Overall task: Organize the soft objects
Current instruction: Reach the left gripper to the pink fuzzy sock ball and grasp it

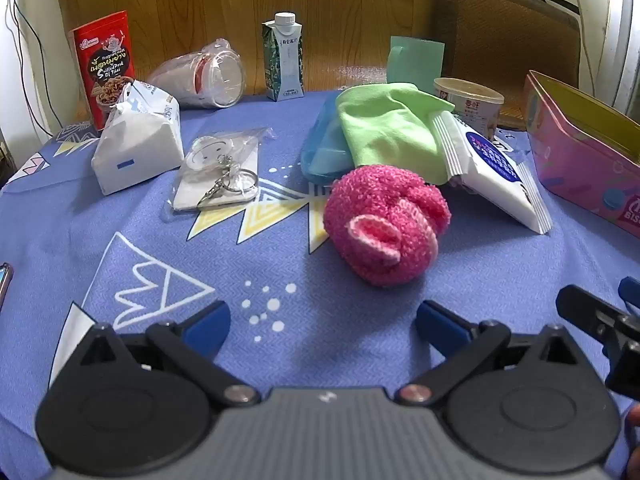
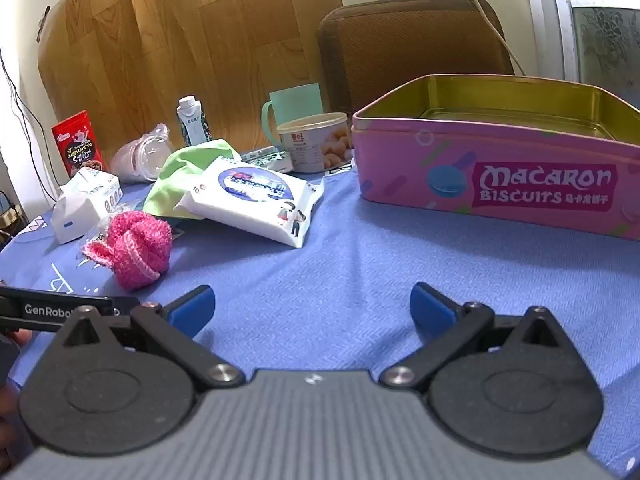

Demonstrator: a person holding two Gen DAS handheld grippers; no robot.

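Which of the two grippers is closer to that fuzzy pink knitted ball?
Left. The left gripper sits just short of the fuzzy pink knitted ball, jaws open. The right gripper is farther off, to its right.

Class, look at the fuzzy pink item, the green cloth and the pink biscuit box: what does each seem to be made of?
Fuzzy pink item: looks like knitted or crocheted yarn, fluffy, with visible loops. Green cloth: soft matte fabric, probably microfibre; it drapes and creases. Pink biscuit box: likely printed tin, with a shiny gold interior.
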